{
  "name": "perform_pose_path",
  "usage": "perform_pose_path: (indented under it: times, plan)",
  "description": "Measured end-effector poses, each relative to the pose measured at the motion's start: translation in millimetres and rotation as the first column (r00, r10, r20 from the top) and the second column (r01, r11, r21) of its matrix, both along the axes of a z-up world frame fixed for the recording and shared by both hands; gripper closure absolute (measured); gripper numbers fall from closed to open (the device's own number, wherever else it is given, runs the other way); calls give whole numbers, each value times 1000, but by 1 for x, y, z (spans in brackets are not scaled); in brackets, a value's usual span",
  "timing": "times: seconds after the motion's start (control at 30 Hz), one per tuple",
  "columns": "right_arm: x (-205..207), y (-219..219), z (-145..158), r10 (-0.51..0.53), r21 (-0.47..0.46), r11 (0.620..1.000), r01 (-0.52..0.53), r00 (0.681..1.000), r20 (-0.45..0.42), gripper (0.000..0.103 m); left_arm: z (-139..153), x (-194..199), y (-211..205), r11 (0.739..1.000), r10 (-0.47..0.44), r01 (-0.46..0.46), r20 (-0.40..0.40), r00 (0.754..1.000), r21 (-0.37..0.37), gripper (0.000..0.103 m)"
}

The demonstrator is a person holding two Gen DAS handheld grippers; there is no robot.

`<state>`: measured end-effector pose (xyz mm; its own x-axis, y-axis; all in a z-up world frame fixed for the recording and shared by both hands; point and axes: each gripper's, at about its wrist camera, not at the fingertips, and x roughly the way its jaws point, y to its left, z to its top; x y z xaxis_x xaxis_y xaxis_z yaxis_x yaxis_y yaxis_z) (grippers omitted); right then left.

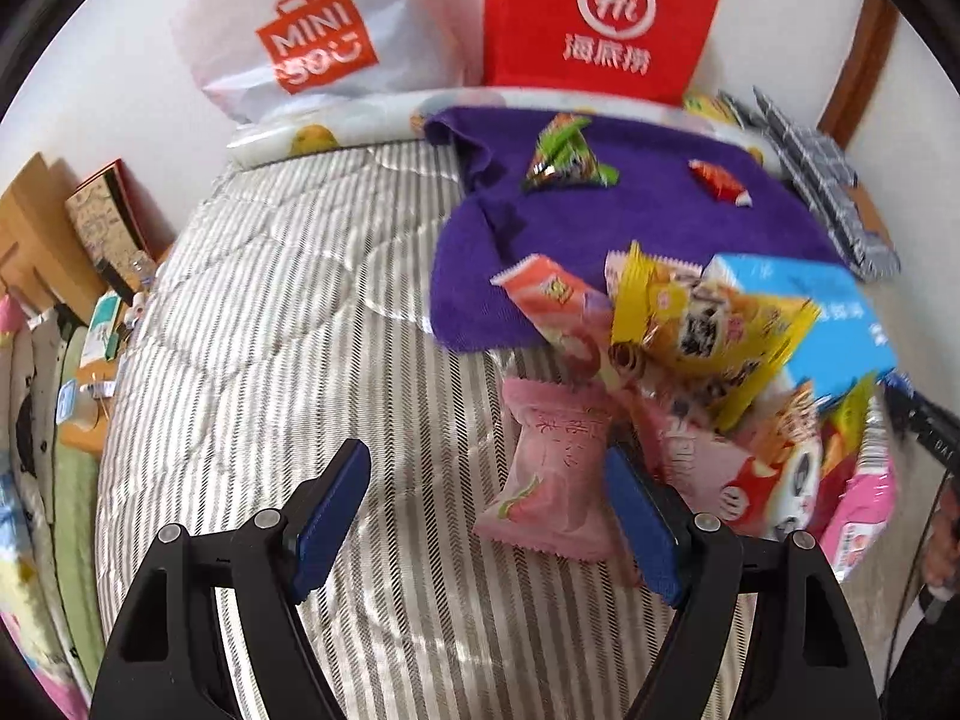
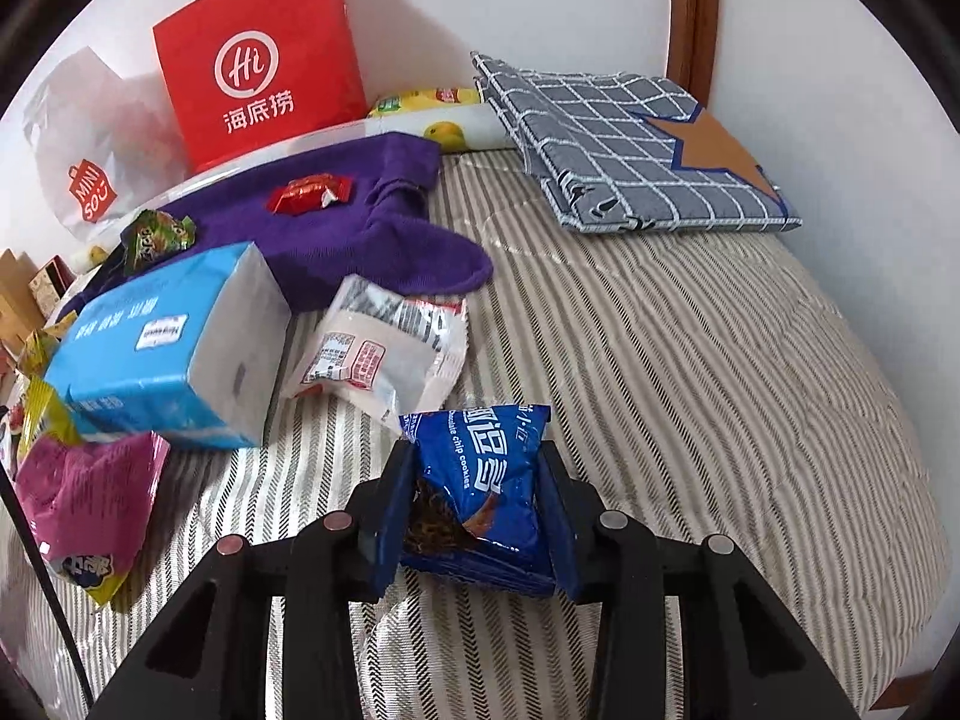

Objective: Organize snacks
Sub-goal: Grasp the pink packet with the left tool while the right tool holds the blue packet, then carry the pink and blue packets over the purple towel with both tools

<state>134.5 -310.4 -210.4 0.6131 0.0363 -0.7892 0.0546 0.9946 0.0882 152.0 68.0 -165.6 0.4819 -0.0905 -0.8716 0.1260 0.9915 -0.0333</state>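
In the left wrist view my left gripper [image 1: 486, 510] is open above the striped bed; a pink snack packet [image 1: 552, 480] lies just inside its right finger, at the edge of a heap of snack packets [image 1: 720, 348]. A green snack [image 1: 564, 153] and a red snack [image 1: 717, 180] lie on a purple cloth [image 1: 630, 228]. In the right wrist view my right gripper [image 2: 480, 498] is shut on a blue chocolate chip cookie packet [image 2: 486, 480], held above the bed. A white packet [image 2: 384, 354] and a magenta packet [image 2: 90, 498] lie nearby.
A blue tissue pack [image 2: 162, 348] lies left of the white packet. A red paper bag [image 2: 258, 60] and a white Miniso bag [image 1: 300, 36] stand against the wall. A folded grey checked cloth [image 2: 630, 144] lies at the back right. Boxes [image 1: 60, 228] stand left of the bed.
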Motion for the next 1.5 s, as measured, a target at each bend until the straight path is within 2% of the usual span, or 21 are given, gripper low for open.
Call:
perform_pose_path:
  times: [0.17,0.27,0.33,0.37,0.43,0.47,0.73,1.0,1.2,1.37,1.5]
  plan:
    - [-4,0,1,2,2,1000,-2,1000,3,65,-18,7,-10,999,-40,39,-38,998,-11,24]
    - [-5,1,-3,4,-6,1000,-4,1000,8,64,-22,7,-14,998,-52,51,-26,998,-22,30]
    - [-6,1,-3,1,-2,1000,-1,1000,11,64,-23,5,-17,999,-50,50,-4,999,6,42]
    - [-6,0,-3,-4,2,1000,4,1000,12,64,-23,5,-18,998,-51,51,4,999,26,44]
    - [-7,0,-3,-8,3,1000,8,1000,11,64,-22,2,-19,998,-64,64,21,998,25,63]
    - [-7,0,-3,-9,4,1000,9,1000,12,64,-21,1,-19,998,-64,64,24,998,23,65]
    - [-10,1,-3,-7,-8,1000,8,1000,19,64,-20,-10,-11,997,-54,55,22,998,-56,67]
    - [-19,-13,4,-43,44,998,41,999,29,65,-10,-32,-8,993,-63,66,28,998,-94,67]
    - [-31,-8,30,-48,31,998,46,996,78,65,8,-47,-17,991,-80,87,66,995,-100,67]
    - [-37,8,52,-29,-8,1000,30,994,109,65,26,-55,-29,982,-113,127,102,988,-140,67]
    - [-35,17,65,-6,7,1000,5,992,125,65,35,-58,-43,975,-141,158,114,983,-156,66]
